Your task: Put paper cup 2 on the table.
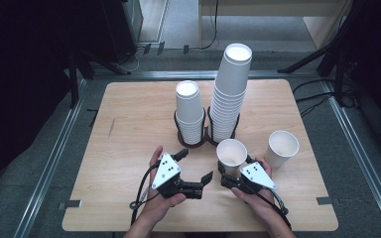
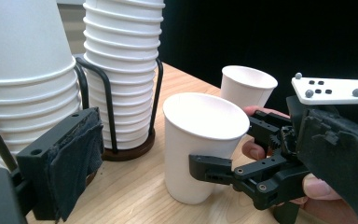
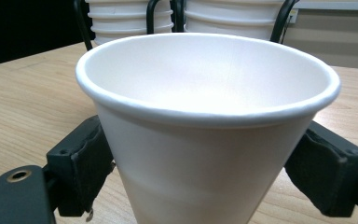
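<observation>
**Cups on table, right gripper around one cup**

Wooden table (image 1: 129, 124), seen from above. Left to right:

- Left hand (image 1: 162, 198) holds the left gripper (image 1: 197, 166) above the near middle of the table. Its jaws are spread wide, nothing between them. In the left gripper view one padded jaw sits at lower left, with air beside it.
- Short stack of cups (image 1: 189, 111) stands in a dark wire holder (image 1: 190, 136) toward the far middle of the table.
- Tall stack of cups (image 1: 229, 91) stands in a second wire holder, just beside the first on its right, the two holders touching.
- Single cup (image 1: 231, 154), upright, open end up, stands on the table just in front of the two holders. The right gripper (image 1: 224, 174), held in the right hand (image 1: 258, 196), has one jaw on each side of this cup's lower wall. In the right gripper view the pads (image 3: 86, 163) lie at the cup's sides; whether they press it or only flank it, cannot tell.
- Second single cup (image 1: 282, 148), upright, stands to the right of the first, near it but apart, free of both grippers.
</observation>
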